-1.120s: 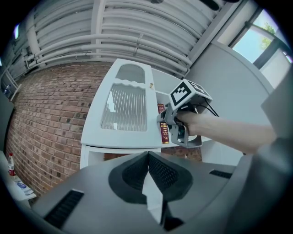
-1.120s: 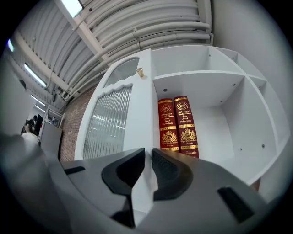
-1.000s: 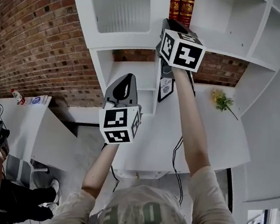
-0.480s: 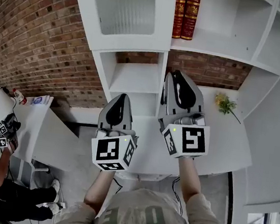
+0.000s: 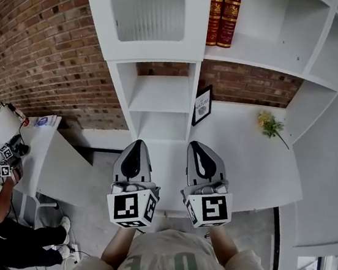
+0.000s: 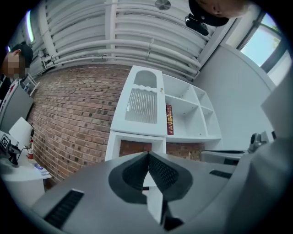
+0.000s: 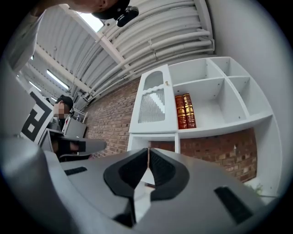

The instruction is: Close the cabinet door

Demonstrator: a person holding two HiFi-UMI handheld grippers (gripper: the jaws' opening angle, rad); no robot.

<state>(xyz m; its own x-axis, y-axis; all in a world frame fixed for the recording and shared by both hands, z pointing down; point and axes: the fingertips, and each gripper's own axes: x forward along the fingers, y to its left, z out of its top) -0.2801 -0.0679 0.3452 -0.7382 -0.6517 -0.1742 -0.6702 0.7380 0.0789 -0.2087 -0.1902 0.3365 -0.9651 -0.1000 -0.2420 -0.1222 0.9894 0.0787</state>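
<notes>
Now left gripper (image 5: 135, 148) and right gripper (image 5: 199, 151) hang low by the body, each with jaws pressed together on nothing. Door (image 5: 151, 11) stands upright well ahead and above them, left of the books (image 5: 223, 15), looking flush (already shut, I'd say). Left gripper lines up with it.

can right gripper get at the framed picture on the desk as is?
Probably yes. The right gripper is in front of the framed picture with only desk surface between; its jaws are shut and empty, so they'd need opening.
</notes>
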